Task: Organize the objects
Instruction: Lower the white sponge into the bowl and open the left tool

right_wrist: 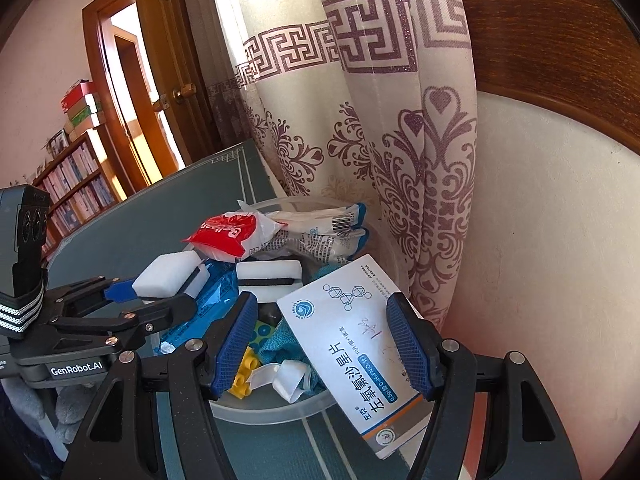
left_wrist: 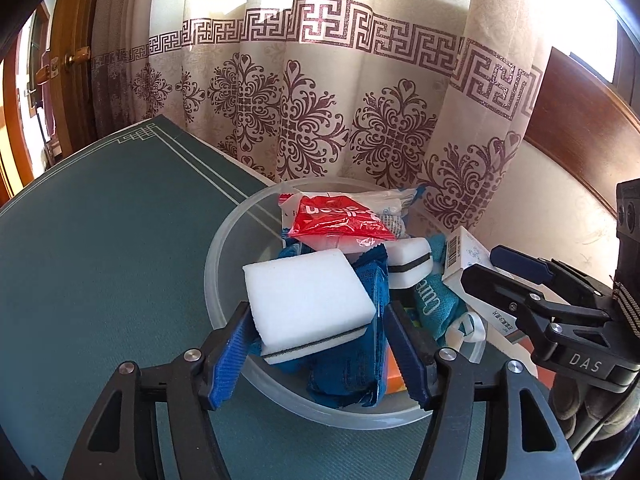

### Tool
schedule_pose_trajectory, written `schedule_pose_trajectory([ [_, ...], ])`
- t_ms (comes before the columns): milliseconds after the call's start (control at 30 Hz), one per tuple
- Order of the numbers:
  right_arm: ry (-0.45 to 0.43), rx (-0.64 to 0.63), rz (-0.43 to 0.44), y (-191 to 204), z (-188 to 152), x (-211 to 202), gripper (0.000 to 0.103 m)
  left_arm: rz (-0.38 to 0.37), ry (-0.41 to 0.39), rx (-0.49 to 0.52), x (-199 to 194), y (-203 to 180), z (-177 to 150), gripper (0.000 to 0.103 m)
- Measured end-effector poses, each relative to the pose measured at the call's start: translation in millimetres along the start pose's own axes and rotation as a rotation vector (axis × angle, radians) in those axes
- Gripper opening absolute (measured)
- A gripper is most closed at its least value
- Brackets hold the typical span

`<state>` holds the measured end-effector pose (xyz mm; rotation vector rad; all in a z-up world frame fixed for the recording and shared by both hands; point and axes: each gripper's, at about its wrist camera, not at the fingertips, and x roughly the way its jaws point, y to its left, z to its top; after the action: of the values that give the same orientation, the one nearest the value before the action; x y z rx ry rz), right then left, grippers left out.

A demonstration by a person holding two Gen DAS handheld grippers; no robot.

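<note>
White sponge (left_wrist: 308, 304) sits between left gripper's (left_wrist: 320, 356) jaws; right gripper (right_wrist: 326, 348) pinches medicine box (right_wrist: 360, 344) over bowl (left_wrist: 224, 248).

Bowl (left_wrist: 224, 248) contents mostly buried.

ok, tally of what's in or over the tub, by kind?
Sponges: 2, one in the left gripper, one in the tub
Pill box: 1, in the right gripper
Red packet: 1
Blue wrapper: 1
Teal cloth: 1
Yellow brick: 1
Total: 7 clearly visible; some others are partly hidden.
</note>
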<state>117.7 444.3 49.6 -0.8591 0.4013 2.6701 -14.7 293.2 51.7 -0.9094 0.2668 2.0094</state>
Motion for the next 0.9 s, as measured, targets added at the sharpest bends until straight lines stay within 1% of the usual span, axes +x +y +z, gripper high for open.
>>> schedule_pose_trajectory([
  [67, -0.004, -0.027, -0.009, 2.9, -1.0, 1.3, 0.069, -0.002, -0.006, 0.000, -3.3, -0.1, -0.8, 0.070],
  [133, -0.004, -0.053, -0.010, 6.1, -2.1, 2.1, 0.072, -0.004, -0.017, 0.005, -7.4, -0.9, -1.3, 0.072],
  [200, -0.003, -0.085, -0.010, 8.9, -3.4, 3.0, 0.076, -0.001, -0.029, 0.016, -11.4, -2.4, -1.8, 0.075],
  [333, -0.007, -0.127, -0.031, 10.6, -4.8, 5.4, 0.077, 0.009, -0.041, 0.028, -14.9, -3.3, -2.4, 0.077],
  [633, -0.011, -0.206, -0.071, 12.3, -7.8, 9.7, 0.076, 0.014, -0.036, -0.006, -17.6, 0.6, -7.3, 0.077],
  [733, -0.020, -0.220, -0.082, 13.7, -8.4, 7.8, 0.069, 0.016, -0.041, -0.011, -20.7, 0.7, -7.8, 0.077],
  [800, -0.027, -0.220, -0.093, 11.7, -7.4, 6.2, 0.056, 0.016, -0.044, -0.015, -23.1, 1.0, -8.4, 0.077],
  [900, -0.029, -0.218, -0.086, 10.1, -5.5, 4.5, 0.049, 0.018, -0.046, -0.021, -25.7, 1.9, -9.8, 0.077],
])
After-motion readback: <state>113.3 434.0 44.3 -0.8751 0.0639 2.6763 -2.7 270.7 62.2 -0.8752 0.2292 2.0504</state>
